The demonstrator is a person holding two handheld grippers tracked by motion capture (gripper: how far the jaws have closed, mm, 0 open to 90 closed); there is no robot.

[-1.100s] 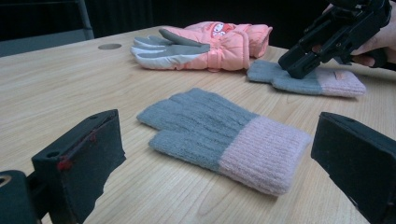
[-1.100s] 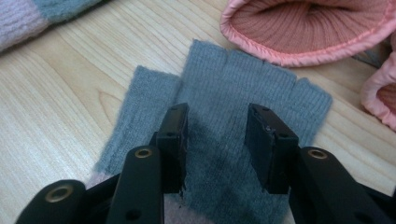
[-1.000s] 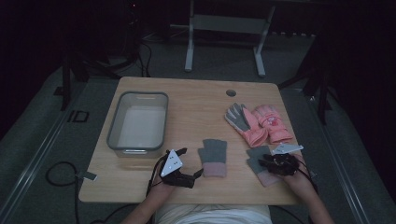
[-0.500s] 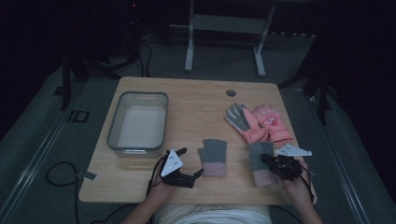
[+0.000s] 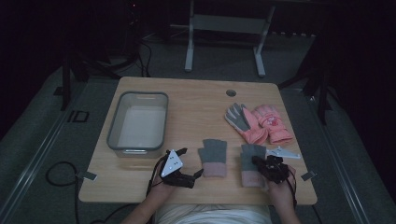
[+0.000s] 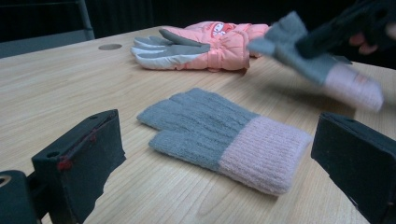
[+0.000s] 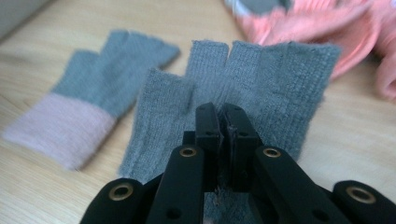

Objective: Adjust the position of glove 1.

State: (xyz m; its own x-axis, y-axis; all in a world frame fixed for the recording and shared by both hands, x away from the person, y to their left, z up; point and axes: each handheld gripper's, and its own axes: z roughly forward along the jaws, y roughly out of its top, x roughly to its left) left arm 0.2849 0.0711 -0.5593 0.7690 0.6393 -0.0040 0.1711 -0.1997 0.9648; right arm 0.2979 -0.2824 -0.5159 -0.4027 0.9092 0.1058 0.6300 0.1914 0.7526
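Observation:
Two grey knit gloves with pink cuffs are near the table's front edge. One glove (image 5: 213,156) (image 6: 219,130) lies flat, directly ahead of my open left gripper (image 5: 190,163) (image 6: 217,168), whose jaws stand wide apart with nothing between them. My right gripper (image 5: 259,162) (image 7: 224,116) is shut on the palm of the second glove (image 5: 250,156) (image 7: 261,84). In the left gripper view that second glove (image 6: 317,65) hangs slightly above the wood, tilted, to the right of the flat one. In the right gripper view the flat glove (image 7: 88,107) lies to the left.
A pair of pink ski gloves (image 5: 259,123) (image 6: 210,44) lies at the right, behind the knit ones. A clear plastic bin (image 5: 112,130) stands at the left. A pale flat piece (image 5: 284,152) lies by the right hand. A round hole (image 5: 231,93) marks the far edge.
My right gripper has carried its glove leftward, closer to the flat glove. The left gripper and the flat glove have stayed where they were.

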